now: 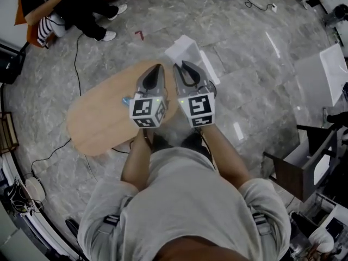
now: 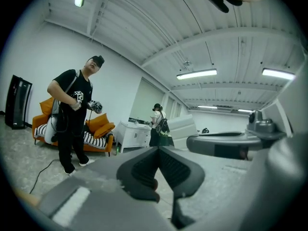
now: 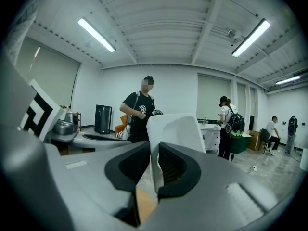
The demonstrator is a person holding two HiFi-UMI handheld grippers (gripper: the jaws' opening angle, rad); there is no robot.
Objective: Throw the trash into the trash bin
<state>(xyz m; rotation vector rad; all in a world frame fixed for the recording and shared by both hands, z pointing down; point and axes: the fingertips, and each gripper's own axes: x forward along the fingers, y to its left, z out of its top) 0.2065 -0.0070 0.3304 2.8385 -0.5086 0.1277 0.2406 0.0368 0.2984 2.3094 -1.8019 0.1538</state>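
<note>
My right gripper (image 1: 182, 65) (image 3: 155, 146) is shut on a piece of white trash (image 3: 175, 129), a thin-walled sheet or box that stands up beyond the jaws. From the head camera the white trash (image 1: 187, 49) juts past the far edge of the oval wooden table (image 1: 95, 121). My left gripper (image 1: 159, 67) (image 2: 156, 149) hovers right beside the right one above the table, its jaws meeting at the tips with nothing seen between them. The left gripper view also catches the right gripper (image 2: 219, 146) and the white trash (image 2: 183, 125) at its tip. A small bluish item (image 1: 126, 99) lies on the table.
Grey tiled floor surrounds the table. A person (image 1: 76, 4) sits at the far left on an orange sofa (image 2: 98, 129); another person (image 2: 72, 114) stands near it. Cables (image 1: 76, 58) trail over the floor. White cabinets (image 1: 329, 72) and a dark box (image 1: 293, 170) stand at the right.
</note>
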